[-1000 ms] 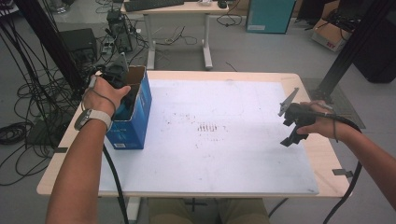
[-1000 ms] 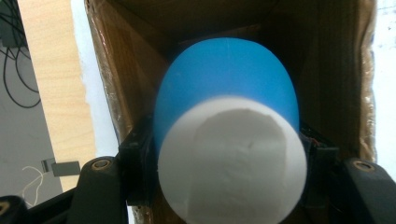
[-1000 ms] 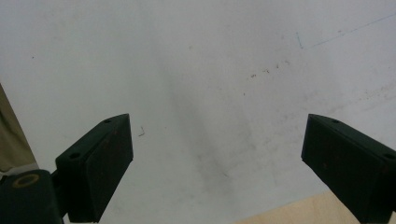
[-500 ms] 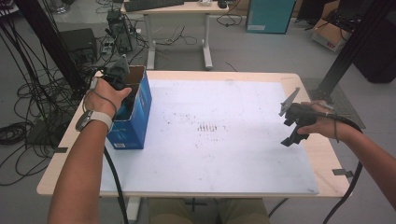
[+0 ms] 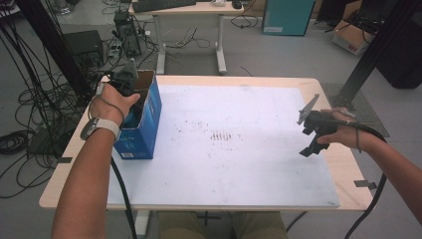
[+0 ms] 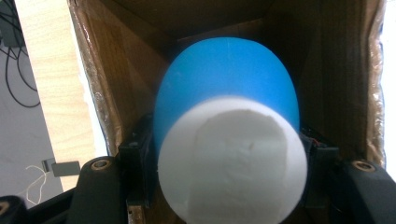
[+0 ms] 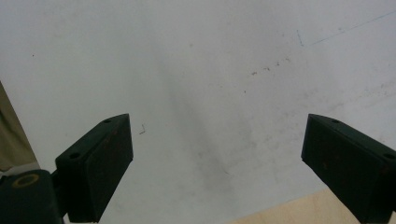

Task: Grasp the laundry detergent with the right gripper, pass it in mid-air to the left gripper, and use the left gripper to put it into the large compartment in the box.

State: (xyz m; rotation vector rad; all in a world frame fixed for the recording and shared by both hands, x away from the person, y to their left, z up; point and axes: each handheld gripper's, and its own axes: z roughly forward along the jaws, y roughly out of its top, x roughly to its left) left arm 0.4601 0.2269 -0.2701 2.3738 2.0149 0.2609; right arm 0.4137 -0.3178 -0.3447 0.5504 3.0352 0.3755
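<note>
- Two hand-held grippers are in use at the table (image 5: 298,84); nearest in the left gripper view is a blue-and-white foam piece (image 6: 229,140), its flat white end facing the camera and its rounded blue end pointing away.
- The left hand-held gripper (image 6: 229,172) is clamped on that foam piece, one black jaw pressed to each side of it near the white end.
- Beyond the piece rise the brown inner walls of an open cardboard box (image 6: 116,70), so the blue end sits inside the box mouth.
- In the high view the left hand-held gripper (image 5: 130,102) reaches into the top of the blue box (image 5: 149,119), which stands at the table's left edge.
- The right hand-held gripper (image 5: 309,130) is well apart, near the right edge, over the white sheet (image 5: 239,169).
- In the right gripper view its jaws stand wide with nothing between them, above the marked white sheet (image 7: 210,93).
</note>
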